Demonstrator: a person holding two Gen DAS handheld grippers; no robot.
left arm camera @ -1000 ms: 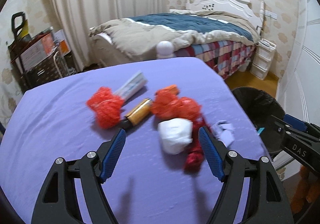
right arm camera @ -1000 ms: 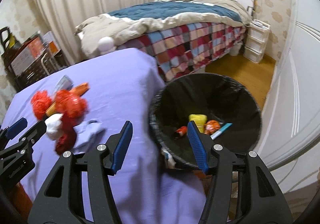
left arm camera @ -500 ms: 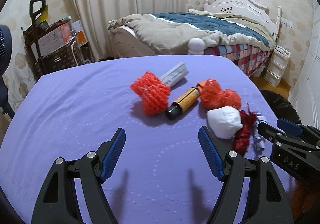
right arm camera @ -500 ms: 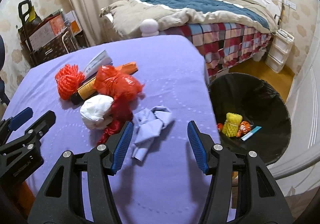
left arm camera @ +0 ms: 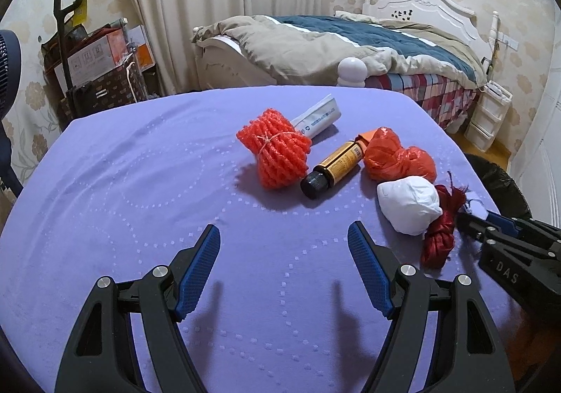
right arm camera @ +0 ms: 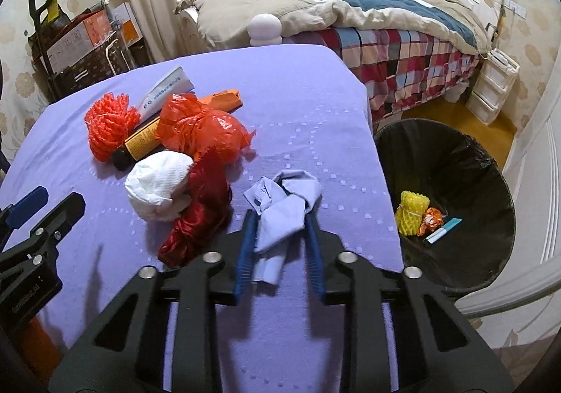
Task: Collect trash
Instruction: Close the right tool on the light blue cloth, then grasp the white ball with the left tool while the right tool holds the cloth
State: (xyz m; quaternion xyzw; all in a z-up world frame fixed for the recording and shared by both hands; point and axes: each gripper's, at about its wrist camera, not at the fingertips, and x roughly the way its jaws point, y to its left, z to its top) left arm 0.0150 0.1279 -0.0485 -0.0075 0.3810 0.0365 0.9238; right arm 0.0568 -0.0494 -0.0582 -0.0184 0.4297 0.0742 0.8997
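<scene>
The right gripper (right arm camera: 280, 228) is closing its jaws around the crumpled pale blue paper (right arm camera: 280, 210), which is lying on the purple table (right arm camera: 315, 94) near the edge beside the black trash bin (right arm camera: 466, 161). The left gripper (left arm camera: 284, 263) is hovering over bare cloth, its jaws released and holding nothing.

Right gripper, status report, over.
Right gripper closing on the pale blue wrapper. Left gripper open, empty. Bin right of table, path clear.

Right claw (right arm camera: 280, 217) closing, left claw (left arm camera: 284, 245) wide
</scene>
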